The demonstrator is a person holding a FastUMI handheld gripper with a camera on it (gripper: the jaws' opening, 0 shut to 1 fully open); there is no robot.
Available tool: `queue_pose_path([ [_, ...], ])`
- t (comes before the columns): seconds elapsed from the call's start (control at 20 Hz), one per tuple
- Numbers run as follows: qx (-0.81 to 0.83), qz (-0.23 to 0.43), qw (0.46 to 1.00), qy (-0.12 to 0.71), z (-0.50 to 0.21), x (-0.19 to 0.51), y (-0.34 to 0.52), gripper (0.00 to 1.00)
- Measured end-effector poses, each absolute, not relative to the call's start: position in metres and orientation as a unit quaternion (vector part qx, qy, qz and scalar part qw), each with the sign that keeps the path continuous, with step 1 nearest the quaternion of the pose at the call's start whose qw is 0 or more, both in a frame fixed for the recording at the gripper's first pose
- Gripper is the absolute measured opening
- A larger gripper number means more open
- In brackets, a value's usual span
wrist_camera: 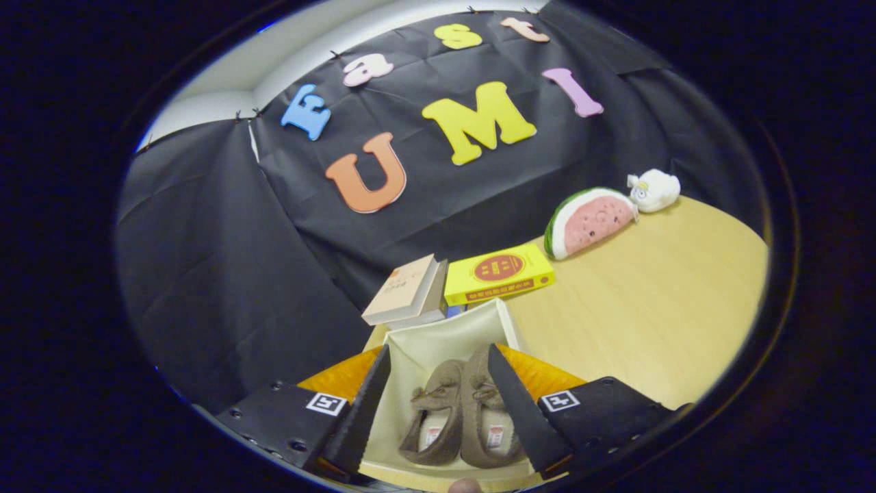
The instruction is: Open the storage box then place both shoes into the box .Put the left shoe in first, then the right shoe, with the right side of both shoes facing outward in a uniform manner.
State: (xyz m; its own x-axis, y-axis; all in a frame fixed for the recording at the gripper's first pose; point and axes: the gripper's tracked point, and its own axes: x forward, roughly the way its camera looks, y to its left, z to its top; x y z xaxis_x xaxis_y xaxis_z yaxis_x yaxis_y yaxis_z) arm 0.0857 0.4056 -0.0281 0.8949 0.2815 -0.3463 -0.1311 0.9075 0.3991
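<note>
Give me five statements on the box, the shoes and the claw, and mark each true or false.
1. Both shoes lie inside the open storage box. True.
2. The claw is shut on one shoe. False: its fingers stand apart, open, on either side of the pair.
3. A yellow book lies beyond the box. True.
4. The watermelon plush sits inside the box. False: it rests on the wooden table, near the wall.
5. The shoes lie side by side. True.
</note>
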Motion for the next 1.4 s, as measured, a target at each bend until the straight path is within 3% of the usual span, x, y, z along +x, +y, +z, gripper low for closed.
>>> queue_pose_path([
  [0.1,0.159,0.111,0.966,0.169,-0.014,0.078,0.392,0.93],
  [0.45,0.082,0.125,0.986,0.069,0.015,0.043,0.319,0.96],
  [0.85,0.027,0.158,0.987,0.026,0.035,-0.002,0.214,0.95],
  [1.05,0.016,0.141,0.99,-0.005,0.046,-0.017,0.159,0.95],
  [1.4,0.01,0.144,0.989,-0.012,0.034,-0.024,0.117,0.95],
])
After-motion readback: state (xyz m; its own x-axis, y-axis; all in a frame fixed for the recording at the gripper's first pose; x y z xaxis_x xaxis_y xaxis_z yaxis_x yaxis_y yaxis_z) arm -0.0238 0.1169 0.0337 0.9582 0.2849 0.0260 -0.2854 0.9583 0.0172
